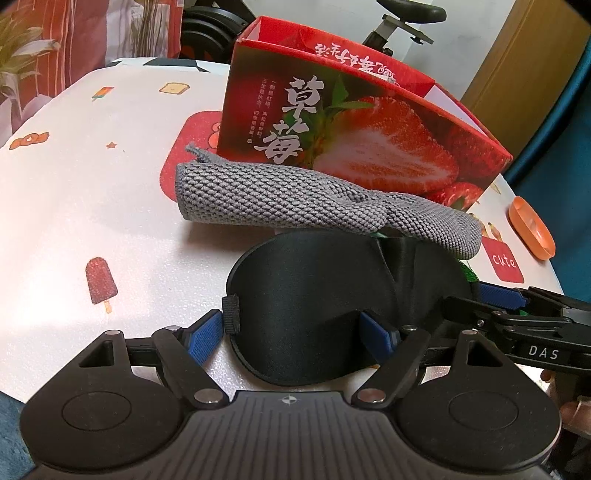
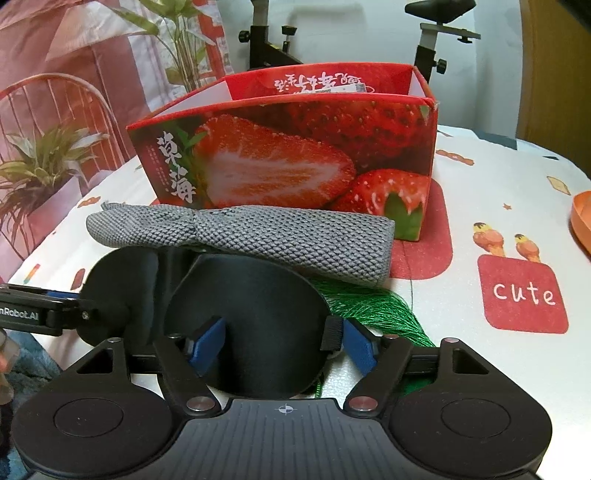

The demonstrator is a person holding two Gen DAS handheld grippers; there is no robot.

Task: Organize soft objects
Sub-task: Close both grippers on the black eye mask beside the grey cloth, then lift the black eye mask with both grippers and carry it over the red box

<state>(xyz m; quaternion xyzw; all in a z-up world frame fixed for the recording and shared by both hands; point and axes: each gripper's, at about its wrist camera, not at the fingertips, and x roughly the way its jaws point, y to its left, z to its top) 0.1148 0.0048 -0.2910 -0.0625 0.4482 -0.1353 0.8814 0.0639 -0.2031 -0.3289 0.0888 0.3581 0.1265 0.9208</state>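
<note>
While both claws (image 1: 295,334) (image 2: 282,343) gape unclenched, the black eye mask (image 1: 332,291) lies between their fingers.

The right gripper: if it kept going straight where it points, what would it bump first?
Probably the black satin eye mask, already lying between the right gripper fingers; beyond it lies the grey knitted cloth.

I see an exercise bike (image 2: 424,33) behind the table (image 2: 498,369), a potted-plant curtain (image 2: 55,129) on my left (reddish print), and a wooden door (image 1: 517,74) right.
</note>
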